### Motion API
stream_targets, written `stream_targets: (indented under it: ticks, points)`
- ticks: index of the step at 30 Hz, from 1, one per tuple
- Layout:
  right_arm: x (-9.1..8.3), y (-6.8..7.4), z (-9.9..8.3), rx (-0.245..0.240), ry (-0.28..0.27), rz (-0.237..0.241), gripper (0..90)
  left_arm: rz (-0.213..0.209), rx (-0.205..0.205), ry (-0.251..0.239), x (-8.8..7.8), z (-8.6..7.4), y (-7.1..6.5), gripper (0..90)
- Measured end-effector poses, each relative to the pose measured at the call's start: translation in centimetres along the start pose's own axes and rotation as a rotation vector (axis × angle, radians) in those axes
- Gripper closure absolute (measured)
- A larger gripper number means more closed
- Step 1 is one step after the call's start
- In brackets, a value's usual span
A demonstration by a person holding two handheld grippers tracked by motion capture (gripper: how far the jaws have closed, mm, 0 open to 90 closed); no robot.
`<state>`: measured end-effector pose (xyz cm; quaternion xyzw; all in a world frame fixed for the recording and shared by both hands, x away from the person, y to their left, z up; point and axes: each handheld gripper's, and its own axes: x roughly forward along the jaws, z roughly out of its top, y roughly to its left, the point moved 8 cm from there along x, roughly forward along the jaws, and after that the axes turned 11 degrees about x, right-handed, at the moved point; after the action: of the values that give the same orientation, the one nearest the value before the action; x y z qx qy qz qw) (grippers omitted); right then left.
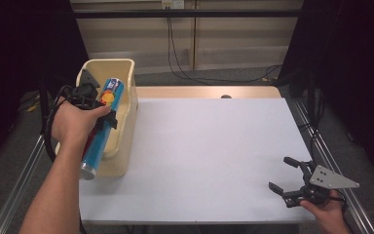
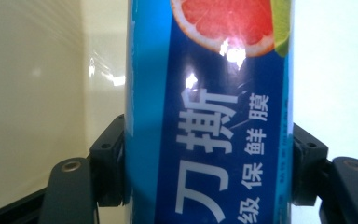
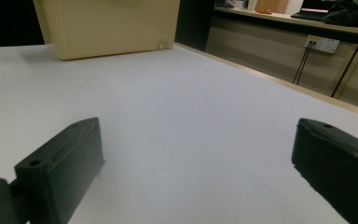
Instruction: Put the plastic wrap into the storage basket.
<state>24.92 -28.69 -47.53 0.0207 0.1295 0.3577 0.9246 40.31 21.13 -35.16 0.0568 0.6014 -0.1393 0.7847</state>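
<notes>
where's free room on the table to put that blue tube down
Free: the white table top from the cream bin across to the right gripper. Crowded: the left edge, where the left gripper holds the blue tube over the bin.

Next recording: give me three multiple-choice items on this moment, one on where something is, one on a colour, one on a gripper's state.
1. Where is the cream bin?
A. at the table's left edge
B. at the table's right edge
C. on the floor

2. What is the main colour of the tube?
A. green
B. blue
C. black

3. How is the right gripper?
A. shut on the tube
B. shut on nothing
C. open, holding nothing

Key:
1 A: the high view shows the bin on the table's left side.
2 B: its label is blue with a grapefruit slice.
3 C: its jaws stand apart over the bare white table.
</notes>
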Motion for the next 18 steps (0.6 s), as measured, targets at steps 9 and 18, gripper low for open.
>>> stream_targets:
  ticks: [9,18]
  points:
    - [-0.04,-0.01,0.04,-0.001,-0.001,0.000,1.2,-0.005,-0.011,0.016,0.52,0.00,-0.09,32.0]
    - [-0.08,-0.04,0.05,-0.003,-0.003,-0.002,1.5,-0.019,-0.030,0.051,0.83,0.01,-0.28,31.8]
